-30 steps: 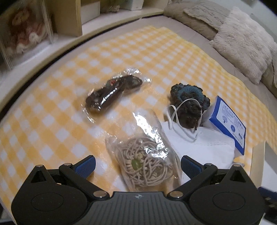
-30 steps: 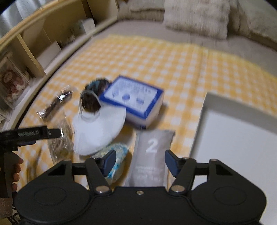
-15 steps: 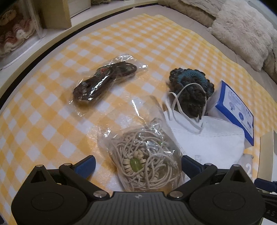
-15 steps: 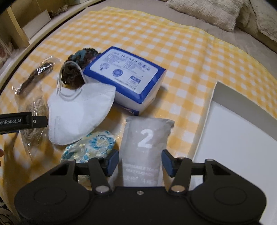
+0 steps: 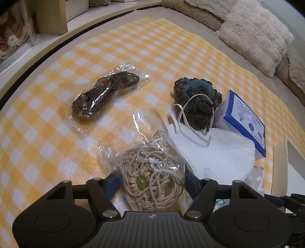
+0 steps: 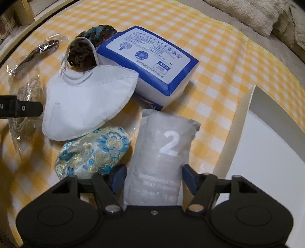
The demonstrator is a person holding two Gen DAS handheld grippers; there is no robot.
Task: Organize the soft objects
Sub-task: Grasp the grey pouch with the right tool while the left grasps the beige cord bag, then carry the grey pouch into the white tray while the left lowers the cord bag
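Observation:
On the yellow checked cloth [image 5: 57, 118], a clear bag of beige cord [image 5: 152, 171] lies between the fingers of my left gripper [image 5: 151, 183]. Its jaws are closing, and the blue pads stand at the bag's edges without visibly squeezing it. My right gripper [image 6: 154, 177] points down over a grey pouch marked "2" [image 6: 165, 152]. The pouch's near end sits between its pads, which stand open close by its sides. A white face mask [image 6: 85, 103], a floral brocade pouch [image 6: 93, 152], a blue tissue pack [image 6: 148, 64] and a dark crochet piece [image 5: 198, 99] lie close by.
A clear bag with a dark cord [image 5: 103, 95] lies further left. A white tray [image 6: 266, 152] with a raised rim stands right of the grey pouch. Fluffy pillows [image 5: 255, 34] lie at the back, and a wooden shelf [image 5: 51, 17] at the back left.
The left jaws have narrowed from wide open onto the sides of the cord bag. The right gripper has sunk, and the grey pouch now lies between its pads.

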